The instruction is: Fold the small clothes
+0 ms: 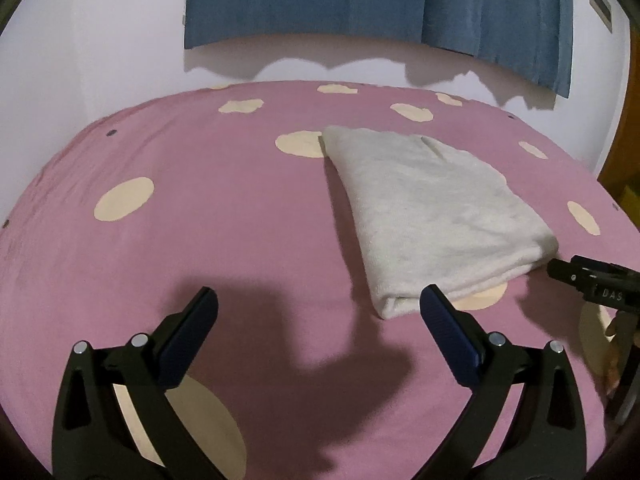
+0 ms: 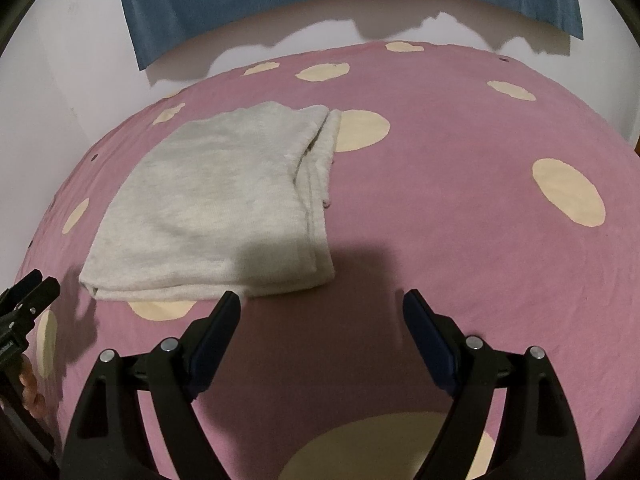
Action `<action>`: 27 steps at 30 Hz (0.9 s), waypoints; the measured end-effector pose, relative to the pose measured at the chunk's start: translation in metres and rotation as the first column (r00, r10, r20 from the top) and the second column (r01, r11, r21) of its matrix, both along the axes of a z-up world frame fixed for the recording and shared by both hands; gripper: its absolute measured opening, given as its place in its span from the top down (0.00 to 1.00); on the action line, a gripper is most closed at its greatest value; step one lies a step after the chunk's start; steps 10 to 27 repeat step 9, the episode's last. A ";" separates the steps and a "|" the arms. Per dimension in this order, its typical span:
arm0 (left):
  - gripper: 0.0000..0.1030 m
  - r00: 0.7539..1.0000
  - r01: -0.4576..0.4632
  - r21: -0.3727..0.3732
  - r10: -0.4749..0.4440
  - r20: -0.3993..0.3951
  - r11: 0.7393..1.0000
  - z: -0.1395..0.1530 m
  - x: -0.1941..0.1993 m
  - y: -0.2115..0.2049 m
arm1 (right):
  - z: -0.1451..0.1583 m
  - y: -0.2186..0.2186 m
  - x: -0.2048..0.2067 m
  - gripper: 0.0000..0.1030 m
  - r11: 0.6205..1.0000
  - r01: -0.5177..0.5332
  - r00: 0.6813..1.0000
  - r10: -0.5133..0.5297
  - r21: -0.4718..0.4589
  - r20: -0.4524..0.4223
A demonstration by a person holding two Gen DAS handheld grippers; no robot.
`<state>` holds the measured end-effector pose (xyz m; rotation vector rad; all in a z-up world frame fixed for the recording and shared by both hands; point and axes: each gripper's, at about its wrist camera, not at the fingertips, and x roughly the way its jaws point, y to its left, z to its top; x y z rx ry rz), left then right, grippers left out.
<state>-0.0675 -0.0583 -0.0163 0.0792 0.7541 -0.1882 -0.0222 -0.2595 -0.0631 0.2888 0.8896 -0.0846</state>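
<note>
The grey garment lies folded into a thick, roughly rectangular bundle on the pink bedsheet, flat and free — neither of my tools is touching it. Seen from my left wrist it sits to the right of centre, its near folded corner just beyond my right-hand pad; seen from my right wrist it sits to the left, with several stacked layers showing along its right edge and its front edge just past my left-hand pad. One cream dot of the sheet peeks out from under its front edge, and another lies just beside its far corner.

My left gripper hovers low over the sheet with its blue-padded fingers spread wide, holding nothing. My right gripper is the same — fingers well apart, bare pink cloth between them. Each tool shows in the other's view: the right one's black tip comes in at the edge, close to the garment's near right corner, and the left one pokes in by the near left corner.

Both tools cast dark shadows on the sheet before me. Beyond the bed stands a pale wall with a blue curtain hanging above it
</note>
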 end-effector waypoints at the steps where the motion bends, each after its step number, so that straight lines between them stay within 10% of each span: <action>1: 0.02 1.000 -0.007 0.006 0.007 0.004 1.000 0.001 0.001 0.001 | 0.001 -0.001 0.000 0.20 1.000 -0.001 1.000 0.001 0.001 0.003; 9: 0.02 0.986 -0.159 0.015 0.160 -0.045 0.987 0.000 0.036 0.046 | 0.010 -0.034 0.000 0.20 0.998 0.054 0.998 -0.055 0.028 0.018; 27: 0.02 0.986 -0.159 0.015 0.160 -0.045 0.987 0.000 0.036 0.046 | 0.010 -0.034 0.000 0.20 0.998 0.054 0.998 -0.055 0.028 0.018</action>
